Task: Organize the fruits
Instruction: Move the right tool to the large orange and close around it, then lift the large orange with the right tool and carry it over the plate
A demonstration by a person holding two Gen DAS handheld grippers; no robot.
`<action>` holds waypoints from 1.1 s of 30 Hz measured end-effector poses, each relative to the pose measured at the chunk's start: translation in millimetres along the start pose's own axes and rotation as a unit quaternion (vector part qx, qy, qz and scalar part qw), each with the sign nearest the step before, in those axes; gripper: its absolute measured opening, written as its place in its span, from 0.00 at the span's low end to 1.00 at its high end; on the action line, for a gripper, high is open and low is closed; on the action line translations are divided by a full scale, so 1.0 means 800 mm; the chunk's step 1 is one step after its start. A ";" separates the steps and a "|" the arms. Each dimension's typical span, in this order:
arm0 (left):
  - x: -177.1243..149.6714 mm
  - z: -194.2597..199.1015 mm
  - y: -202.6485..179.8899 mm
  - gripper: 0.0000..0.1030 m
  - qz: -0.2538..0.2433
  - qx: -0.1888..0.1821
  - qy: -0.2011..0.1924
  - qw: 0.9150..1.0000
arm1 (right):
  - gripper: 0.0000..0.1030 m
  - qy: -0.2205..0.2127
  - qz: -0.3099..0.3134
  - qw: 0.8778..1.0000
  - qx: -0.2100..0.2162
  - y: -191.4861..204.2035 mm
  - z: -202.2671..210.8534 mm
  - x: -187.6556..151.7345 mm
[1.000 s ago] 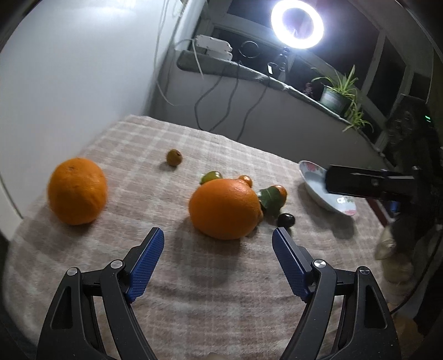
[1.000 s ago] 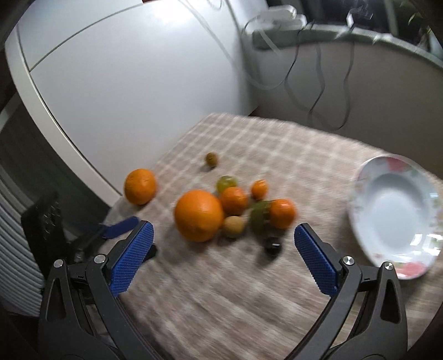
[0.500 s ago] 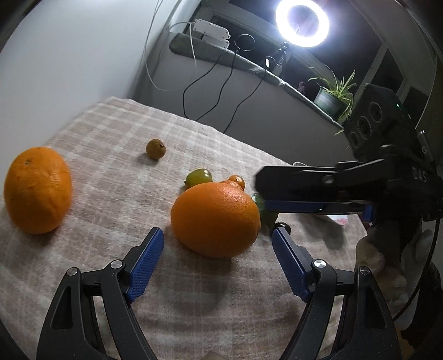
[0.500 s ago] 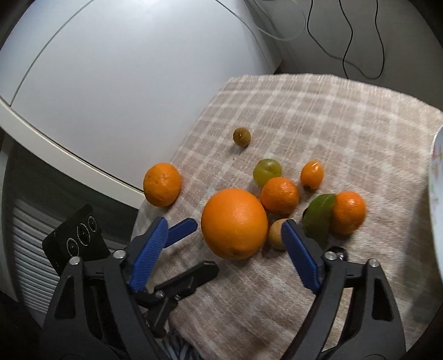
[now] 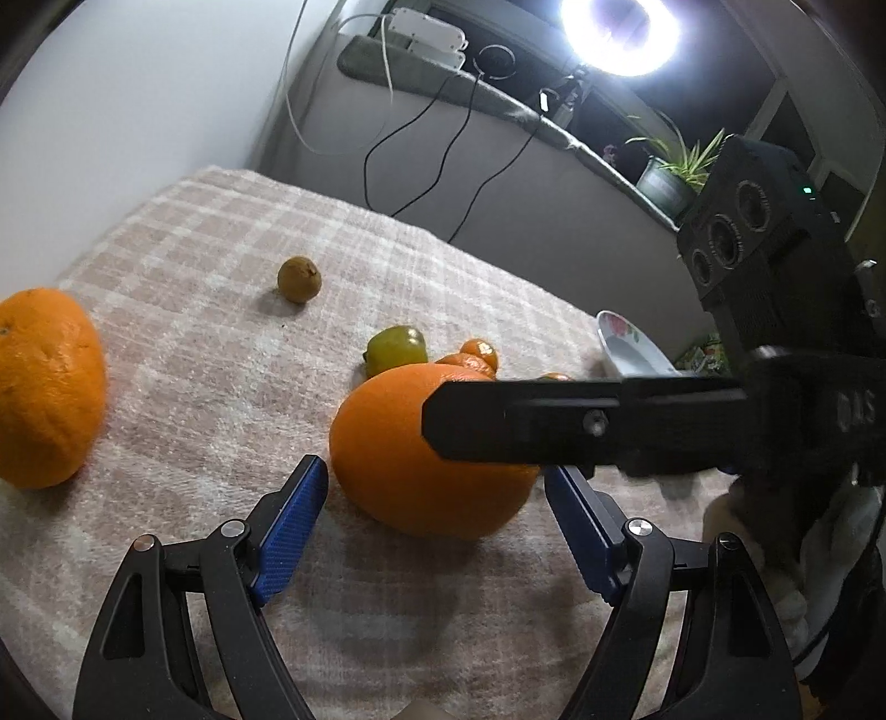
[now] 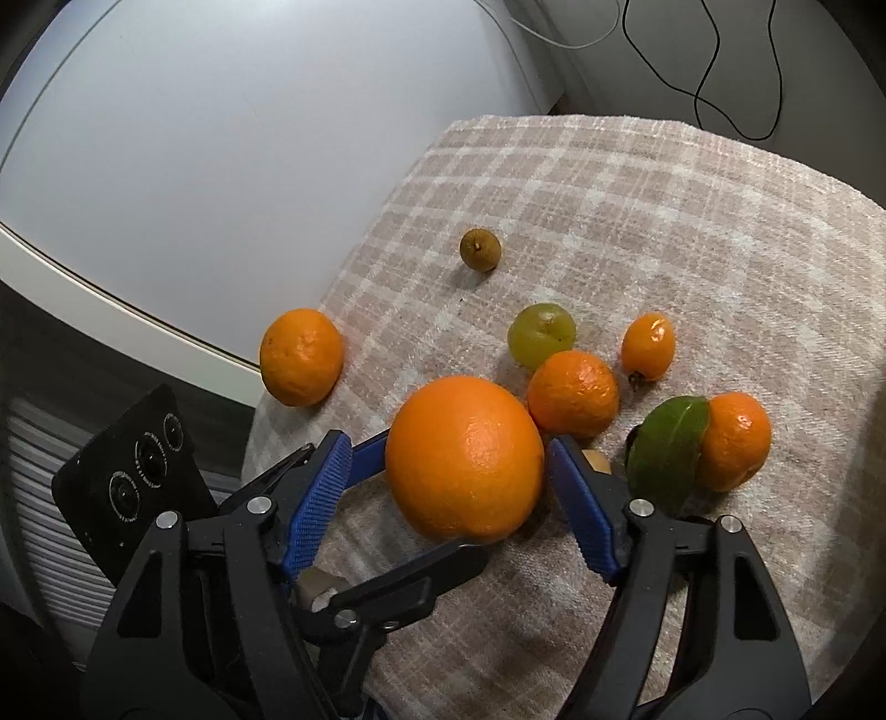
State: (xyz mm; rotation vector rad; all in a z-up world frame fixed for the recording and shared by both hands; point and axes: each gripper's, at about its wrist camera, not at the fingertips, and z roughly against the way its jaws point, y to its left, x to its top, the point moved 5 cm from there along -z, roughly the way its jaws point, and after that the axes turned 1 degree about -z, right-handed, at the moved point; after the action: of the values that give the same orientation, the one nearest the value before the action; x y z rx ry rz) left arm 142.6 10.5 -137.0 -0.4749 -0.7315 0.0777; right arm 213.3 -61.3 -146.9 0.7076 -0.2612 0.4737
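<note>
Checked cloth point(image 6: 637, 221), right gripper point(image 6: 448, 471) closing round big orange point(image 6: 465, 457), pads apart, left gripper point(image 5: 432, 493) open beside it

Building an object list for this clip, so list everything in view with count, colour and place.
large orange: 1, orange, near edge of the cloth
mandarins: 3, orange, one apart at the cloth's left edge, two behind the large orange
kumquat: 1, orange, behind the mandarins
green fruit: 1, yellow-green, beside the kumquat
brown fruit: 1, brown, alone, farthest back
leaf: 1, green, against the right-hand mandarin
plate: 1, white, floral, cloth's right side
checked cloth: 1, beige, under everything
ring light: 1, white, lit
potted plant: 1, green, on the ledge
left claw: open, just short of the large orange
right claw: open, just been closing, large orange between its fingers
</note>
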 end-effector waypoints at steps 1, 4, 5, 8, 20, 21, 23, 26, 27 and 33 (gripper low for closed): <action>0.000 -0.002 0.000 0.78 0.002 -0.001 0.003 1.000 | 0.75 0.000 0.004 1.000 -0.003 0.001 -0.001 0.000; 0.000 -0.004 0.001 0.78 0.006 -0.005 0.005 1.000 | 0.75 0.001 0.010 1.000 -0.008 0.002 -0.004 -0.001; 0.001 -0.005 0.002 0.77 0.008 -0.006 0.005 1.000 | 0.73 0.001 0.011 1.000 -0.011 0.001 -0.003 -0.001; 0.003 -0.005 0.003 0.76 0.013 -0.003 -0.001 1.000 | 0.67 0.003 0.013 1.000 -0.016 0.001 -0.002 -0.002; 0.004 -0.010 0.001 0.76 0.000 0.007 -0.005 1.000 | 0.64 0.010 0.020 1.000 -0.020 -0.003 -0.005 -0.001; 0.004 -0.011 0.002 0.76 0.001 0.006 -0.005 1.000 | 0.64 0.010 0.021 1.000 -0.020 -0.002 -0.006 0.000; 0.004 -0.011 0.003 0.76 0.004 0.004 -0.004 1.000 | 0.67 0.012 0.024 0.999 -0.020 -0.001 -0.009 0.003; 0.005 -0.012 0.003 0.76 0.006 0.004 -0.006 1.000 | 0.70 0.014 0.037 0.999 -0.031 0.004 -0.013 0.002; 0.004 -0.011 0.001 0.76 0.001 0.007 -0.008 1.000 | 0.70 0.014 0.041 0.998 -0.036 0.005 -0.014 0.001; 0.005 0.005 -0.010 0.74 -0.019 0.029 -0.035 0.999 | 0.65 0.012 0.035 0.999 -0.025 0.006 -0.006 -0.007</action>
State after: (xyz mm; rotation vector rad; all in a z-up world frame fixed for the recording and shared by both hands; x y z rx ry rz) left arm 141.9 6.0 -128.6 -0.4051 -0.8050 0.0797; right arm 206.5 -56.6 -150.1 0.6449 -0.2748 0.5396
